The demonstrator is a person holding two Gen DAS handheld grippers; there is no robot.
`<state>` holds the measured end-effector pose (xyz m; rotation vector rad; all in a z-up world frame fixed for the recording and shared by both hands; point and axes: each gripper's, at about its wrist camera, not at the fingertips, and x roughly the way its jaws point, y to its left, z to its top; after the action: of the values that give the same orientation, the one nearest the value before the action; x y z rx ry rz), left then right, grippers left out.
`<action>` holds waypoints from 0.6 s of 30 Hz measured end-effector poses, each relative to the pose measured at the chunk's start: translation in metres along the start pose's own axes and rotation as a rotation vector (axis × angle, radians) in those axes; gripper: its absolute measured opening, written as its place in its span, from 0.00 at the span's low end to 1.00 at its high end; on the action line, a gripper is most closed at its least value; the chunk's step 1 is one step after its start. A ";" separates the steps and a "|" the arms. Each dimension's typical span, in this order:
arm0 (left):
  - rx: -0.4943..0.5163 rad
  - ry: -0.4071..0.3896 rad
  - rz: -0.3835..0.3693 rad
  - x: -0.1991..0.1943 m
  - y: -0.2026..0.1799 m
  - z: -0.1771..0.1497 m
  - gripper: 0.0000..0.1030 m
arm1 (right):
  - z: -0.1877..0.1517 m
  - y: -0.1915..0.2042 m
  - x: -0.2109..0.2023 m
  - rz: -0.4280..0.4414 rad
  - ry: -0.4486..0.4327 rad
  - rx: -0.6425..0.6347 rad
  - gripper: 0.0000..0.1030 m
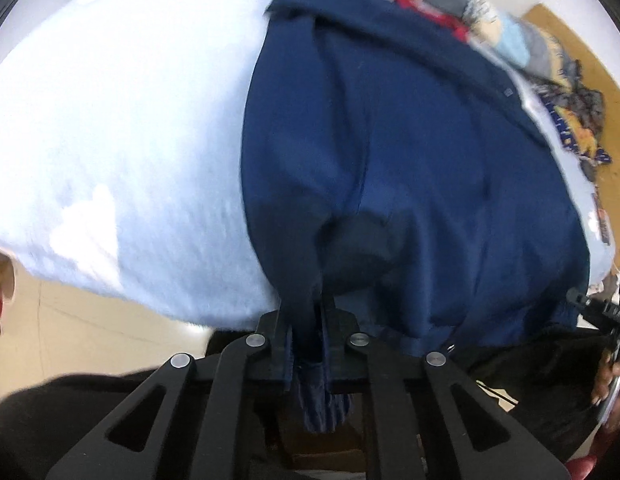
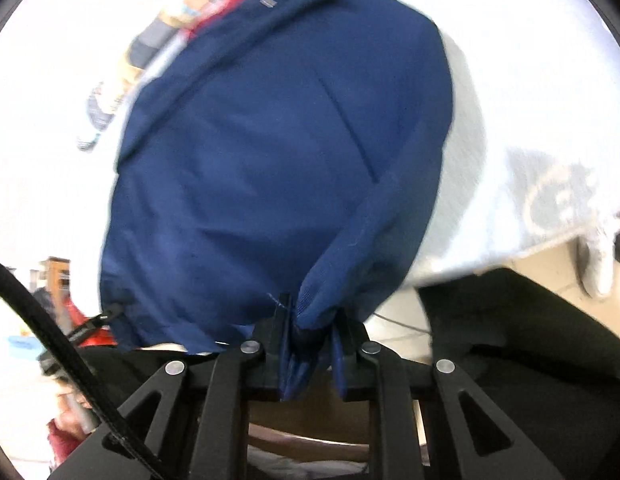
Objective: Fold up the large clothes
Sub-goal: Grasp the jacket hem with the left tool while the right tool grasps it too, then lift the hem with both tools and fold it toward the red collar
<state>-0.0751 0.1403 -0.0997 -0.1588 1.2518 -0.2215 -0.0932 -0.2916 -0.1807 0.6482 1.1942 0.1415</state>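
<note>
1. The navy jacket (image 1: 389, 168) lies on a white-covered worktop (image 1: 122, 140), its long axis running away from both cameras, collar end far, hem near.
2. The left gripper (image 1: 310, 344) is clamped on a bunched fold of the jacket's near edge; cloth hangs down between its jaws.
3. The right gripper (image 2: 310, 344) is likewise pinched on gathered navy fabric at the near edge, beside a sleeve (image 2: 389, 200).
4. Only the left view shows a patterned heap of clothes (image 1: 569, 112) at the far right; only the right view shows a drawcord toggle (image 2: 106, 316) at the hem.
5. Both grippers point steeply down.
</note>
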 end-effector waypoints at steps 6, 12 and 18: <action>-0.004 -0.100 -0.058 -0.030 0.003 0.012 0.10 | 0.020 0.004 -0.048 0.099 -0.103 -0.050 0.17; 0.020 -0.223 -0.076 -0.038 -0.015 0.061 0.09 | 0.048 0.004 -0.085 0.179 -0.212 -0.073 0.17; 0.014 -0.291 -0.065 -0.043 -0.024 0.102 0.09 | 0.080 0.007 -0.097 0.205 -0.291 -0.060 0.17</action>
<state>0.0078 0.1275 -0.0232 -0.2120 0.9569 -0.2532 -0.0567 -0.3588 -0.0810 0.7110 0.8403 0.2461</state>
